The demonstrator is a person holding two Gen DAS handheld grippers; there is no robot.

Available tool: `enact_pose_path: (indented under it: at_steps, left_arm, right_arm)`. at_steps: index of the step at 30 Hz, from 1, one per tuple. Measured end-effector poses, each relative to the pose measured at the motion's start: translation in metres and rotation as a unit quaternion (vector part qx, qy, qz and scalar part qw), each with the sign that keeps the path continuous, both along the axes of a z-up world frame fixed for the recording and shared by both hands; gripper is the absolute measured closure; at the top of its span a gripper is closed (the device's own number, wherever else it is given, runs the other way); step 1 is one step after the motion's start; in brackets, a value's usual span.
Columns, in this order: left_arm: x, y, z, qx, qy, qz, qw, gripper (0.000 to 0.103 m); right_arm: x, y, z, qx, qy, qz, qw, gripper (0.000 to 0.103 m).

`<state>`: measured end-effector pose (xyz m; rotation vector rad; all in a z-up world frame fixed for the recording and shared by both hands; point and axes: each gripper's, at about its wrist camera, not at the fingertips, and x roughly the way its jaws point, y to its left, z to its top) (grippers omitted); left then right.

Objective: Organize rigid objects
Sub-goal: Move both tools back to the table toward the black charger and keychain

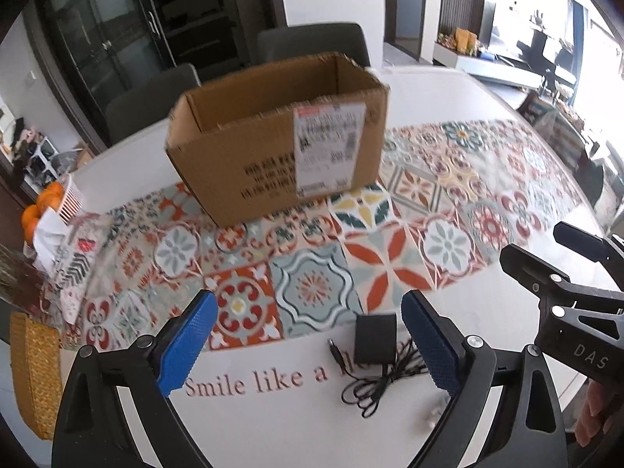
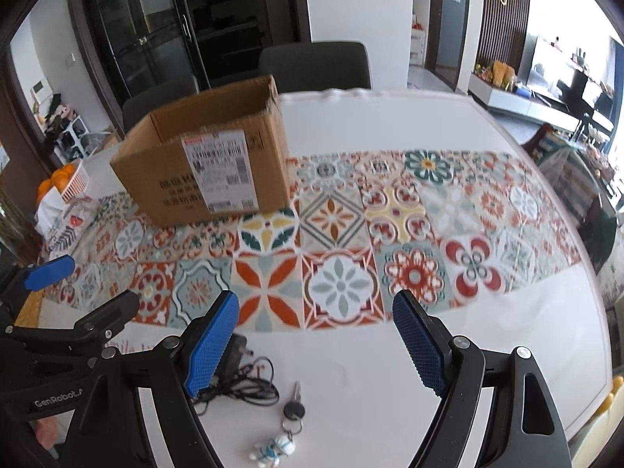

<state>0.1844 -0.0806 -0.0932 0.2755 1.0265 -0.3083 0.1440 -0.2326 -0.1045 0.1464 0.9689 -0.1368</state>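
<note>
Left wrist view: left tool [image 1: 308, 341] spread apart, empty, above the black adapter [image 1: 375, 337] and its cord on the worktop [image 1: 487, 89]. Open cardboard box [image 1: 273, 144] beyond, likely the destination.

Right wrist view: right tool [image 2: 316, 341] spread apart, empty; key [image 2: 294, 409] with figurine charm [image 2: 273, 448] below it, ungrasped.
</note>
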Motion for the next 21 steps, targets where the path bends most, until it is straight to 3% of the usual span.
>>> enact_pose_path:
  at_steps: [21]
  left_arm:
    - [-0.007, -0.021, -0.075, 0.008, 0.104, -0.059, 0.9928, 0.011]
  right_arm:
    - [-0.034, -0.008, -0.060, 0.022, 0.067, -0.055, 0.996, 0.022]
